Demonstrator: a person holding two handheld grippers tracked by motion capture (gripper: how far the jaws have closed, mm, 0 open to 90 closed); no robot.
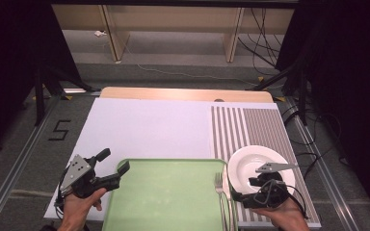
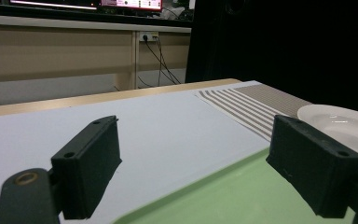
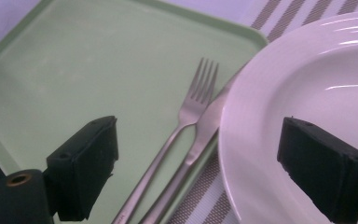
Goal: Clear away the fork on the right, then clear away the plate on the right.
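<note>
At the near edge of the counter point(image 1: 139, 125), a green tray point(image 1: 168, 192) is seen lying on the white sheet, and the left gripper point(image 1: 113, 166) is held at its near-left corner with the jaws spread wide and nothing between them; in the left gripper view the tray's edge is seen passing below the open jaws without being touched. On the right side, the right gripper point(image 1: 238, 195) is held low over the seam between tray and plate, its jaws likewise stood wide apart and empty. In the right gripper view a fork point(image 3: 186, 116) is seen lying on the tray by its right rim, with a knife point(image 3: 200, 135) just beside it, the knife's blade resting across the tray's rim and running under the plate's edge. The white plate point(image 1: 250, 166) is set on the striped mat point(image 1: 250, 125), just right of the tray. The step in hand is judged to be a reach for the cutlery, with nothing yet gripped. For the next move, the right gripper would need to be lowered over one thin handle, and the jaws closed squarely across it, so that the neighbouring piece is not dragged along and the plate's rim is not knocked.
</note>
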